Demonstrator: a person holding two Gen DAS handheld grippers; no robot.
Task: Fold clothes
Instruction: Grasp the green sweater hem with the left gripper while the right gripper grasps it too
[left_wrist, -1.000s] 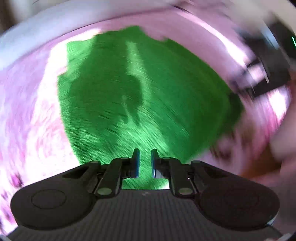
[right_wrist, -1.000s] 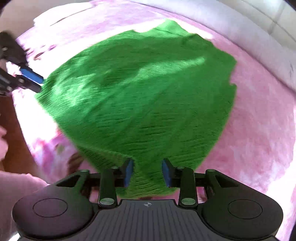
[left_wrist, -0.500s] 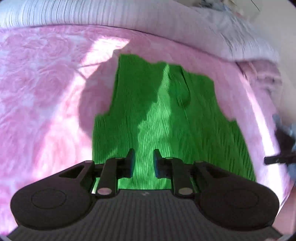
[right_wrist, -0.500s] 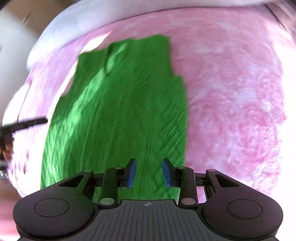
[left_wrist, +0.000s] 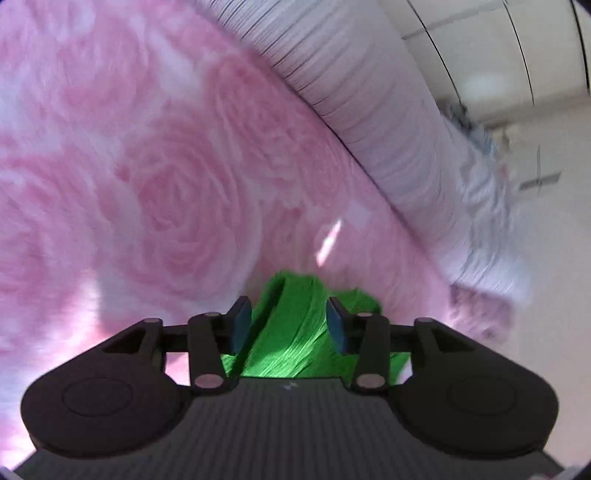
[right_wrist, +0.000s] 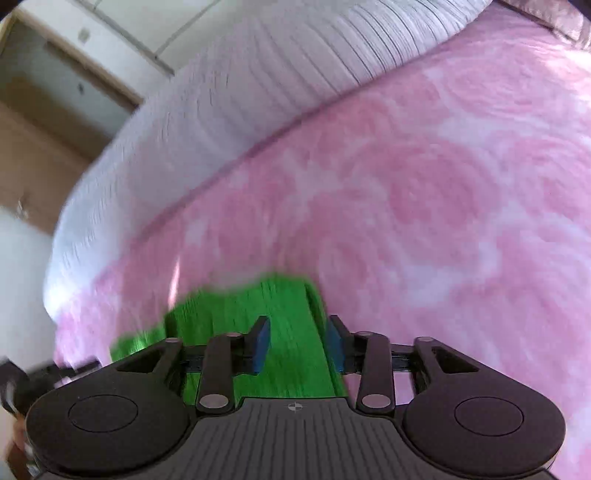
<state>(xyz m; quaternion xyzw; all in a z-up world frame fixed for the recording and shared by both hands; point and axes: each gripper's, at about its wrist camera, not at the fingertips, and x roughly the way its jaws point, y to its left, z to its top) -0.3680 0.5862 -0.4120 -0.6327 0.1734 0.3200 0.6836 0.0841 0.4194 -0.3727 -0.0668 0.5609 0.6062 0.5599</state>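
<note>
A bright green knitted garment (left_wrist: 295, 332) lies on a pink rose-patterned bedspread (left_wrist: 166, 184). In the left wrist view its far edge is bunched and sits between the fingers of my left gripper (left_wrist: 290, 323), which is open. In the right wrist view the green garment (right_wrist: 236, 321) lies flat, with its right edge running between the fingers of my right gripper (right_wrist: 299, 341), also open. Most of the garment is hidden below both grippers.
A white ribbed pillow or bolster (left_wrist: 369, 122) runs along the far side of the bed; it also shows in the right wrist view (right_wrist: 258, 81). Wooden cabinet doors (right_wrist: 44, 122) stand beyond it. The other gripper (right_wrist: 40, 373) shows at the far left.
Both grippers have moved forward over the garment toward its far edge and opened wider. Most of the green cloth has dropped out of view, and the pillow and wall now show.
</note>
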